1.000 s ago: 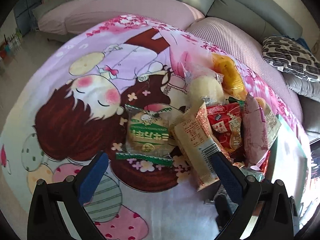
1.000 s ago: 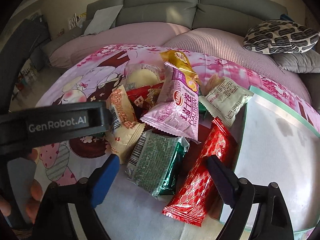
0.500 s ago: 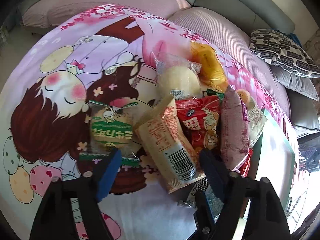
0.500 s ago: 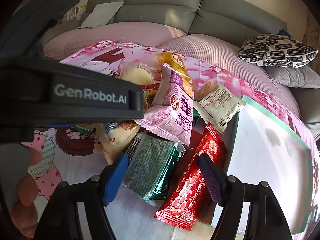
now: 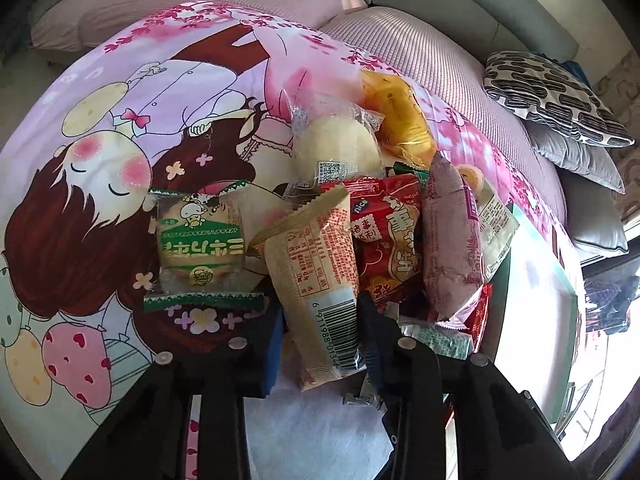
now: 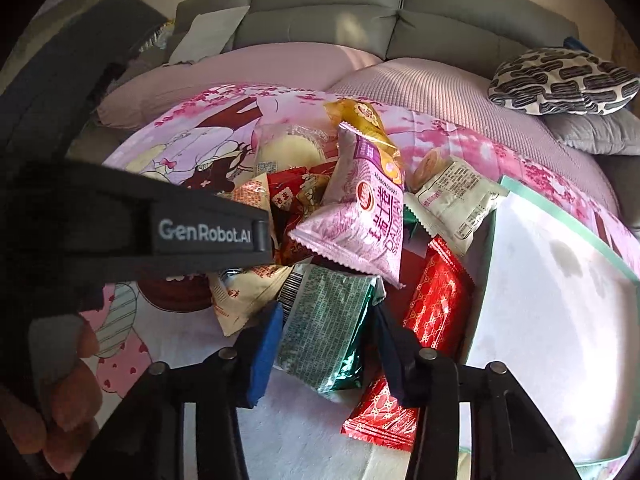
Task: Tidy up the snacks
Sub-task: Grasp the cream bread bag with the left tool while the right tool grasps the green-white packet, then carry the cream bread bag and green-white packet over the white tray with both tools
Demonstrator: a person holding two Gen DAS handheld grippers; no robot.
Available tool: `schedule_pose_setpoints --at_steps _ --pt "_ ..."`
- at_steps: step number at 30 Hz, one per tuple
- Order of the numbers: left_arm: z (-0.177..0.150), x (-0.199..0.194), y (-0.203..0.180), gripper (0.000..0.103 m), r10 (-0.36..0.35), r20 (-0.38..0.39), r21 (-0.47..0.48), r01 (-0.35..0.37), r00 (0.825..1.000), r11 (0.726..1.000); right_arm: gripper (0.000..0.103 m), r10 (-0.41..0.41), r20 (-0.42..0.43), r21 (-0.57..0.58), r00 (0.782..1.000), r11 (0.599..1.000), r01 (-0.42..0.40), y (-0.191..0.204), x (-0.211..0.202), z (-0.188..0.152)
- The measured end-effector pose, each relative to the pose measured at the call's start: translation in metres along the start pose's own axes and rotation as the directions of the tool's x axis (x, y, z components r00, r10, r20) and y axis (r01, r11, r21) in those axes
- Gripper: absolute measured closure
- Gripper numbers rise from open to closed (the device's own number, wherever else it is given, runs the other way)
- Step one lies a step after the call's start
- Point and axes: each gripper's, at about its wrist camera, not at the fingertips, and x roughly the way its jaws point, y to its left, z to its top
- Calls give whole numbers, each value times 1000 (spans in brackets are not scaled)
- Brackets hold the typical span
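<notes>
A pile of snack packets lies on a pink cartoon-print blanket (image 5: 120, 120). My left gripper (image 5: 320, 332) is shut on the barcode end of a cream and orange packet (image 5: 316, 276). A green-labelled biscuit pack (image 5: 200, 248) lies just left of it, and a red packet (image 5: 388, 236) and a pink packet (image 5: 448, 236) lie to its right. My right gripper (image 6: 326, 340) is shut on a green foil packet (image 6: 324, 328). A red foil packet (image 6: 424, 320) lies right of it. The pink packet (image 6: 360, 216) rests above it.
A white tray with a green rim (image 6: 560, 320) sits to the right of the pile, also seen in the left wrist view (image 5: 532, 292). The left gripper's black body (image 6: 132, 232) crosses the right wrist view. A grey sofa (image 6: 360, 8) and patterned cushion (image 6: 560, 80) lie behind.
Both grippers moved in toward the pile and closed. The left one closed on the cream and orange packet, the right one on the green foil packet.
</notes>
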Motion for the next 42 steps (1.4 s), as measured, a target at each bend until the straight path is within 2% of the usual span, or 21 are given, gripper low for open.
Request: schedule_pose_setpoints --at_steps 6,14,29,36,42 --pt "-4 -10 13 68 -38 4 -38 38 999 999 59 51 -6 57 999 997 -51 -7 -1 0" --pt "-9 -28 24 68 -61 42 -50 63 997 997 61 74 20 79 997 994 -76 -7 -14 -1" --pt "-13 -57 21 68 -37 142 -43 43 989 998 61 106 98 101 990 988 -116 -16 -50 4" --pt "-12 -70 -13 68 -55 162 39 50 985 998 61 41 140 200 989 977 -69 -62 -67 11" --pt "-15 -78 -74 68 -115 158 162 89 981 983 61 -60 174 375 983 927 -10 -136 -85 8"
